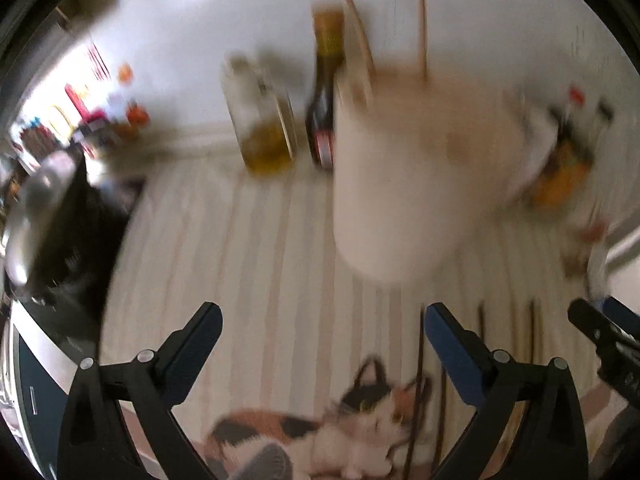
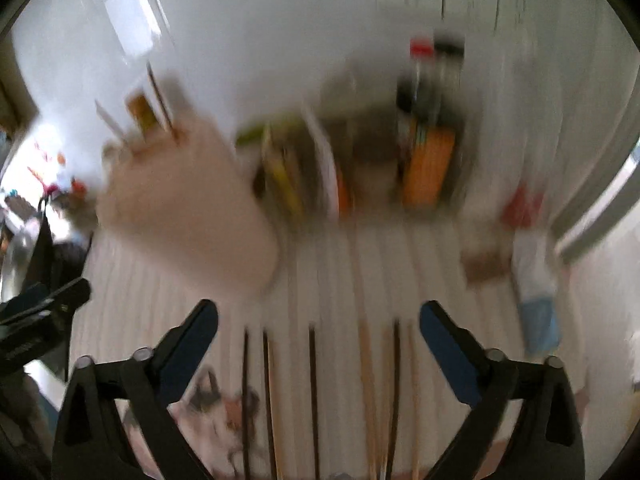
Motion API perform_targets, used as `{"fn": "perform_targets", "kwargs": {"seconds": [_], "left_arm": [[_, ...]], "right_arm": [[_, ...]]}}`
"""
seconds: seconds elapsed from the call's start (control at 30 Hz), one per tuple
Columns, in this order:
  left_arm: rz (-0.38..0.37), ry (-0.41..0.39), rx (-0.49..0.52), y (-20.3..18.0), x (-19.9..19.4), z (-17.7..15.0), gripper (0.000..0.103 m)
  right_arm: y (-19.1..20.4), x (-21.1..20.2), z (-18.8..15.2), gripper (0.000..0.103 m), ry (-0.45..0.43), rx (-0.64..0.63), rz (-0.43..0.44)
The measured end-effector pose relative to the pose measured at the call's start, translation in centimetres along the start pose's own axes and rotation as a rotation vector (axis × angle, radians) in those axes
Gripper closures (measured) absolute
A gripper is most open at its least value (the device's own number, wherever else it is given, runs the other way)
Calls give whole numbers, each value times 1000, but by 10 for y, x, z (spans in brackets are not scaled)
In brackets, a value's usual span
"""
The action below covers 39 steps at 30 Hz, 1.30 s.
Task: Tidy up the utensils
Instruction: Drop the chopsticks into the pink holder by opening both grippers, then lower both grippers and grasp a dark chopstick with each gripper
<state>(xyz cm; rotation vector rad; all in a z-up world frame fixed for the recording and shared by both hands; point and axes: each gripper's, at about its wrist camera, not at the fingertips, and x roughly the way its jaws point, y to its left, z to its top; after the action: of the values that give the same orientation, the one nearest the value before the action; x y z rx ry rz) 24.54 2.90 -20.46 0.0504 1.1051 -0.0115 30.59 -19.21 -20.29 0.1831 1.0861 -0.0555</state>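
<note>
Both views are motion-blurred. A cream utensil holder (image 1: 404,176) stands on the striped mat with two chopsticks (image 1: 421,32) sticking out of it. It also shows in the right wrist view (image 2: 192,208). Several dark and light chopsticks (image 2: 316,392) lie on the mat between the fingers of my right gripper (image 2: 319,326), which is open and empty. A few of them show in the left wrist view (image 1: 532,336). My left gripper (image 1: 323,326) is open and empty, short of the holder. The right gripper's tip (image 1: 600,332) is at its right.
An oil bottle (image 1: 264,120) and a dark sauce bottle (image 1: 326,92) stand at the wall behind the holder. More bottles and an orange pack (image 2: 428,160) stand at the back right. A black stove with a pan (image 1: 44,208) is at the left. A cat picture (image 1: 360,420) is on the mat.
</note>
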Motion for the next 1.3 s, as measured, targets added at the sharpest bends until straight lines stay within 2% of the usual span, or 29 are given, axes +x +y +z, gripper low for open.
{"fn": "perform_targets", "kwargs": {"seconds": [0.03, 0.07, 0.17, 0.4, 0.63, 0.77, 0.83, 1.03, 1.13, 1.2, 1.23, 1.3], "left_arm": [[10, 23, 12, -3, 10, -9, 0], [16, 49, 24, -7, 20, -19, 0], [19, 109, 40, -17, 44, -38, 0], [33, 185, 73, -30, 82, -59, 0], [51, 214, 76, -29, 101, -63, 0], [36, 220, 78, -34, 103, -65, 0], [15, 220, 83, -39, 101, -65, 0], [-51, 251, 101, -63, 103, -70, 0], [-67, 263, 124, -75, 108, -71, 6], [-68, 265, 149, -83, 112, -72, 22], [-57, 268, 169, -86, 115, -73, 37], [-56, 244, 187, -90, 114, -74, 47]], "right_arm": [[-3, 11, -12, 24, 48, 1, 11], [-6, 22, -21, 32, 89, 0, 18], [-10, 54, -44, 34, 182, 1, 32], [-9, 110, -74, 47, 295, -9, 15], [1, 138, -86, 66, 351, -37, -12], [9, 140, -90, 75, 341, -94, -65], [9, 140, -93, 94, 338, -122, -104], [-21, 134, -102, 97, 359, -41, -105], [-32, 131, -108, 97, 361, -17, -112], [-38, 128, -109, 97, 362, -10, -113], [-38, 129, -109, 97, 362, -7, -114], [-39, 129, -110, 97, 363, 0, -119]]}}
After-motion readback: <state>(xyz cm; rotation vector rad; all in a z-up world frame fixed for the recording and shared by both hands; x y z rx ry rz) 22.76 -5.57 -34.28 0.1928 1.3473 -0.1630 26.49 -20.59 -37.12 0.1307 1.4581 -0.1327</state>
